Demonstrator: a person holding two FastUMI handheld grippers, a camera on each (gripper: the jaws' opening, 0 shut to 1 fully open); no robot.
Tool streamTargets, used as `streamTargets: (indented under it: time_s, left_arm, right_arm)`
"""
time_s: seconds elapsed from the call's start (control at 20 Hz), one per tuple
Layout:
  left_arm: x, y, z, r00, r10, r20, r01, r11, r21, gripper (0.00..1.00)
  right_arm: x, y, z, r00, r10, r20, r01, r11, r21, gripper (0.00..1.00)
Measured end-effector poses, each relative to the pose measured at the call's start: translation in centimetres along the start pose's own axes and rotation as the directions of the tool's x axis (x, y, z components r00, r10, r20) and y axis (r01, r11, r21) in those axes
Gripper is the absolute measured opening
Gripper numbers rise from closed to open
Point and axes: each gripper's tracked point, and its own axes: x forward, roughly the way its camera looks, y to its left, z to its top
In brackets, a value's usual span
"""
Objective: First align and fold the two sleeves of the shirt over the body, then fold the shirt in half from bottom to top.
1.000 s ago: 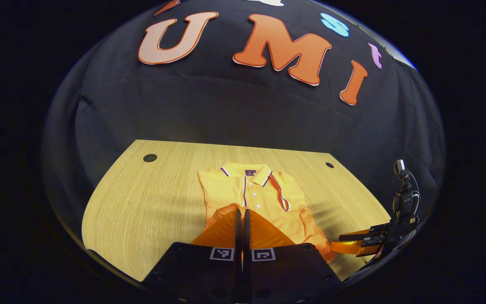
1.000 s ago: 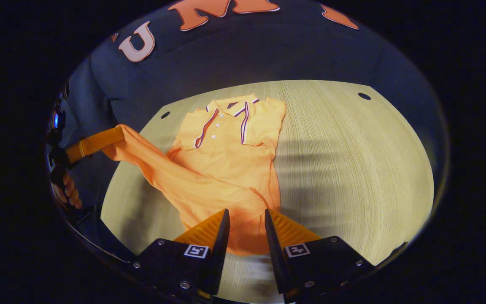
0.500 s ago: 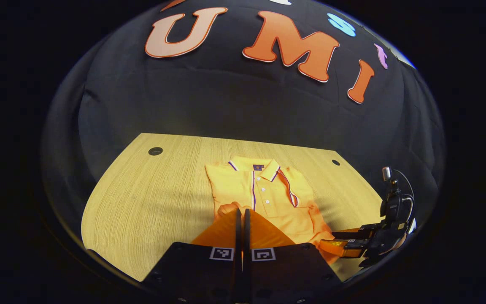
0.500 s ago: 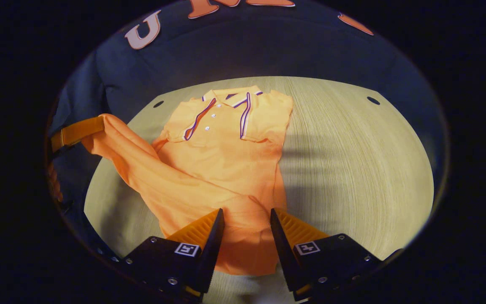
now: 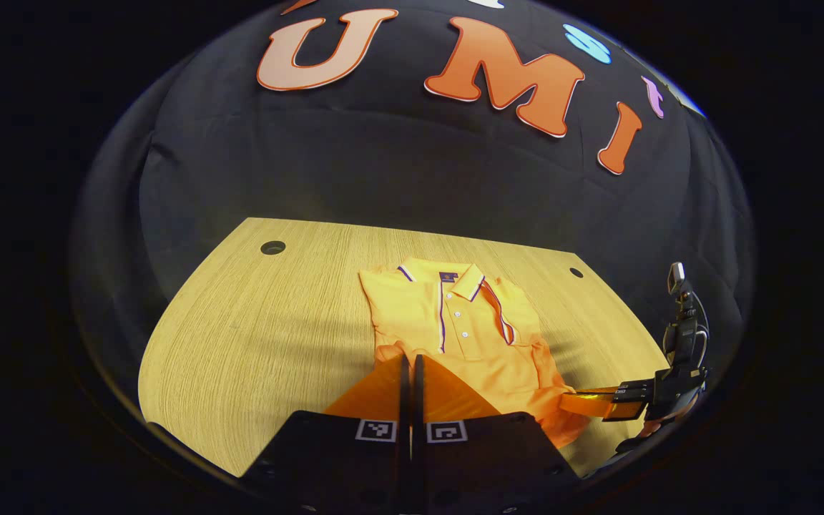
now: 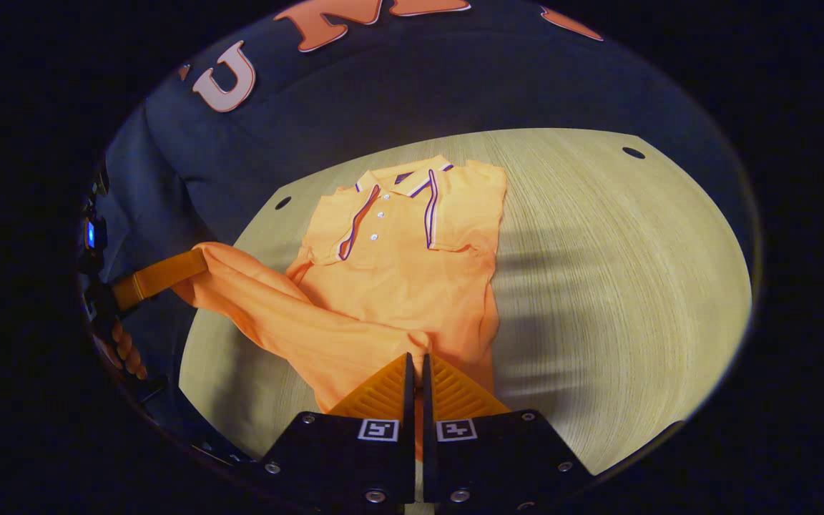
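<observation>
An orange polo shirt (image 5: 455,322) lies collar-away on the wooden table (image 5: 254,322), both sleeves folded in over the chest. In the left gripper view my left gripper (image 5: 409,361) is shut on the shirt's bottom hem, which bunches at its tips. The right gripper view has it at the far left, left gripper (image 6: 194,263), holding that hem corner raised off the table. My right gripper (image 6: 415,361) is shut on the shirt (image 6: 398,279) at the other bottom corner. The left gripper view puts the right gripper (image 5: 571,398) low on the right, pinching the hem.
Round cable holes sit in the table near its back corners (image 5: 272,247) (image 5: 576,272). A hand (image 6: 122,350) grips the left tool's handle beyond the table edge. Bare wood (image 6: 634,272) spreads to the right of the shirt.
My right gripper's fingers, open around the hem a second ago, have closed on it. The left gripper has stayed shut on its raised corner, shifting only slightly.
</observation>
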Motion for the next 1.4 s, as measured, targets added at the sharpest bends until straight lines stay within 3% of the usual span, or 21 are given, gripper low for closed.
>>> streamTargets:
  time_s: [0.25,0.55,0.95,1.4]
  left_arm:
    - [-0.5,-1.5,1.8,0.999,-0.030,0.033,0.029,0.999,0.028,0.01]
    - [0.7,-2.0,4.8,0.996,-0.057,0.066,0.054,0.997,0.047,0.01]
    - [4.3,-0.3,9.3,0.993,-0.063,0.101,0.058,0.997,0.056,0.01]
    - [12.6,2.4,14.5,0.993,-0.073,0.097,0.067,0.996,0.065,0.01]
  right_arm:
    - [-1.6,0.5,3.1,0.996,0.052,0.068,-0.060,0.991,0.123,0.05]
    - [-2.9,-0.1,9.3,0.984,0.026,0.177,-0.046,0.993,0.109,0.05]
    - [-2.1,-1.0,15.8,0.971,-0.032,0.238,0.010,0.996,0.091,0.05]
    - [1.4,-4.0,24.5,0.945,-0.135,0.299,0.107,0.988,0.110,0.05]
